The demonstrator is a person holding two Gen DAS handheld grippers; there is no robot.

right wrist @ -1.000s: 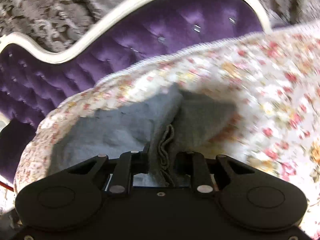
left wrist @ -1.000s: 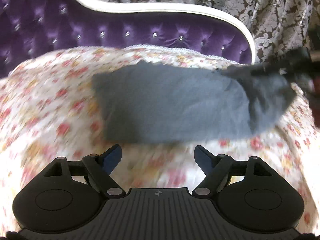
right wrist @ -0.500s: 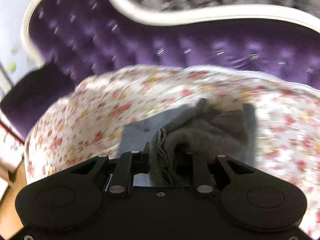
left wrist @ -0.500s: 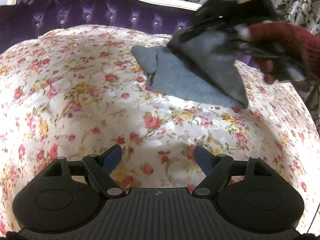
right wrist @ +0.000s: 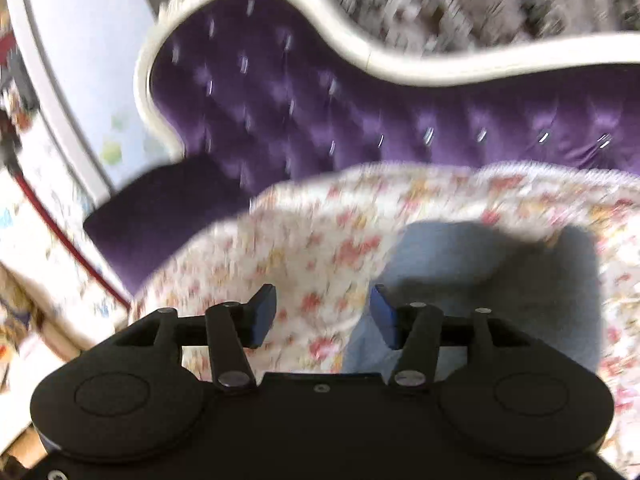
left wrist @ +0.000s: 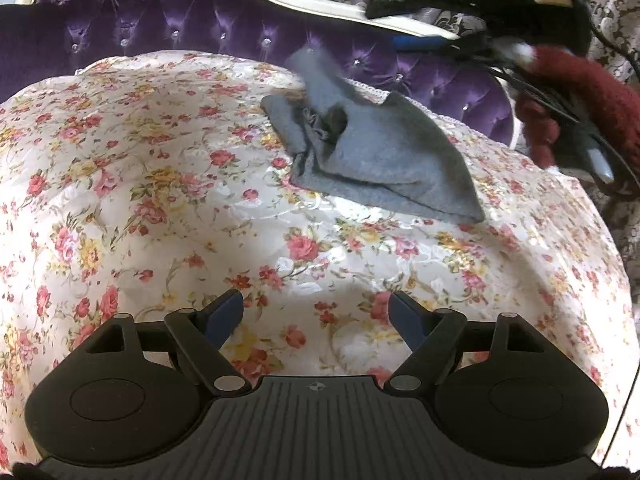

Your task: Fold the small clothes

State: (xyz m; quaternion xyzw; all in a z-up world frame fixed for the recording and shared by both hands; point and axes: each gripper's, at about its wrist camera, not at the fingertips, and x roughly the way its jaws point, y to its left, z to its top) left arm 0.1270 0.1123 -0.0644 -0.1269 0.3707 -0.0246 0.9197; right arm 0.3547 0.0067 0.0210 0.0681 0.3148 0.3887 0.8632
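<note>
On floral bedspread [left wrist: 168, 184], grey cloth [left wrist: 380, 160], purple tufted headboard [left wrist: 160, 20]

The right gripper [right wrist: 322, 312] has just been opening its jaws and nothing sits between them now; the small grey knit garment [left wrist: 380, 156] it had pinched has dropped, folded over itself, near the flowered bedspread's [left wrist: 160, 200] far edge.

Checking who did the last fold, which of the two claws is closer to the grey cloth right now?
The right claw: the grey cloth lies just past its fingertips, released as its jaws opened. The left claw hangs open over bare floral cover, well short of it.
</note>
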